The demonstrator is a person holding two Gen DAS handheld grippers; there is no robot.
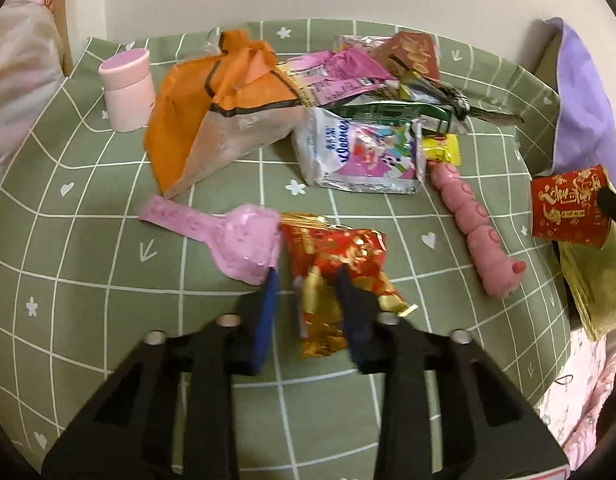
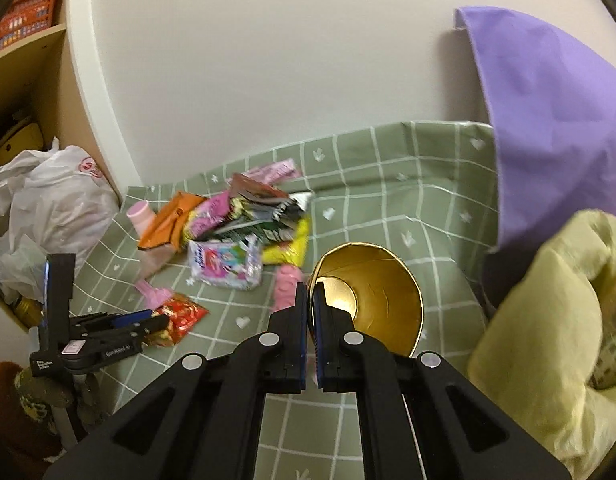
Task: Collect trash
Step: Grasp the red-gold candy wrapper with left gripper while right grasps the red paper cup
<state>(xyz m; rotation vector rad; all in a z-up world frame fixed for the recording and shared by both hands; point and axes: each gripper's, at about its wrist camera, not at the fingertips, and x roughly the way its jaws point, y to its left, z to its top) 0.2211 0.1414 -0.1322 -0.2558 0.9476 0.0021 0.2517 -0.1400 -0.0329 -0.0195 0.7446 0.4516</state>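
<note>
Tablecloth (image 1: 107,280): sage green, white grid, small white hearts and flowers.
Snack wrapper (image 1: 336,256): red and gold.
Paper cup (image 2: 384,300): gold inside, red with gold print outside.
Pillow (image 2: 548,120): plain lilac.
Jar (image 1: 127,88): pale pink.

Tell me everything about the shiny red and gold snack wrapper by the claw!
The crinkly red and gold foil snack wrapper looks empty and crumpled. It lies on the green checked tablecloth, its top edge touching the pink plastic spoon-shaped scoop. The left claw pinches its near end between blue pads.

The milk carton (image 1: 360,156) carries blurred, unreadable lettering.
</note>
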